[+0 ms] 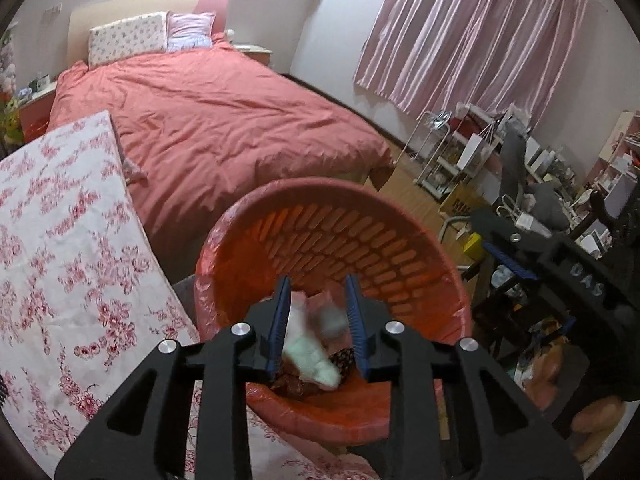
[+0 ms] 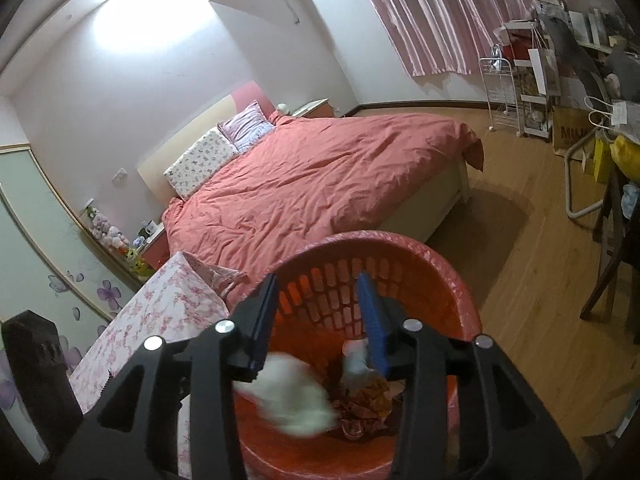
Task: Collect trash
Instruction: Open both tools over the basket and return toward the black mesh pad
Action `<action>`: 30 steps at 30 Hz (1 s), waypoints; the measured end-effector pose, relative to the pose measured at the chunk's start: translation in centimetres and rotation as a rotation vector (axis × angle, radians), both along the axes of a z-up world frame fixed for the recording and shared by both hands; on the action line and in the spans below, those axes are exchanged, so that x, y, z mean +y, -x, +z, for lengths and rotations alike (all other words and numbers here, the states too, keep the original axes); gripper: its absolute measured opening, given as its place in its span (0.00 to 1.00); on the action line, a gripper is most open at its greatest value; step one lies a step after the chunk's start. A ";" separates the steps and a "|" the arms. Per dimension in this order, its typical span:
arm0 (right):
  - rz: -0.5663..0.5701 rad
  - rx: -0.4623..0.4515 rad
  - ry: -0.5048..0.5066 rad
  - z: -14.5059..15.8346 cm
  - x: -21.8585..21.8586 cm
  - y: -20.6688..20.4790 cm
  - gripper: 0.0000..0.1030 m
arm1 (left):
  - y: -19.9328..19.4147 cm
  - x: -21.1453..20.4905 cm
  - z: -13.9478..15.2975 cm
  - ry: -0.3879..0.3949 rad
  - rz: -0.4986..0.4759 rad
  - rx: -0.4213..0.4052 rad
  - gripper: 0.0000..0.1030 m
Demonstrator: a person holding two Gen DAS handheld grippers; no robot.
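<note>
A red slatted basket (image 1: 320, 190) (image 2: 400, 242), lined with a thin red bag, stands right under both grippers. My left gripper (image 1: 318, 308) hangs over its mouth, open. A blurred grey-white scrap (image 1: 332, 318) and a pale crumpled tissue (image 1: 310, 354) lie loose between and below its blue pads, touching neither. My right gripper (image 2: 318, 316) is open too. A blurred white wad (image 2: 296, 396) sits below its left finger inside the basket, with a small white piece (image 2: 354, 356) by its right pad. Brown patterned wrappers (image 2: 366, 404) lie at the bottom.
A floral folded quilt (image 1: 60, 240) (image 2: 160, 320) lies left of the basket. Behind it is a bed with a red duvet (image 1: 220, 120) (image 2: 320, 172). Wooden floor (image 2: 532, 280) spreads to the right, ending at a dark chair (image 2: 616, 248), a white rack (image 2: 500, 92) and cluttered shelves (image 1: 560, 168).
</note>
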State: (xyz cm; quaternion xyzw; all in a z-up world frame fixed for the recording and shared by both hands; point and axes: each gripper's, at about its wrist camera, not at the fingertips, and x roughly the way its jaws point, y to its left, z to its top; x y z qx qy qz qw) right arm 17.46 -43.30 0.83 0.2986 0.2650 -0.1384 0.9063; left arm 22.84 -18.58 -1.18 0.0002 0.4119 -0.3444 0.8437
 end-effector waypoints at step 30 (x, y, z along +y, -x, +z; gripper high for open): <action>0.574 0.037 0.225 2.0 27.0 -5.3 0.53 | 2.1 27.7 2.2 -0.190 0.591 -0.210 0.70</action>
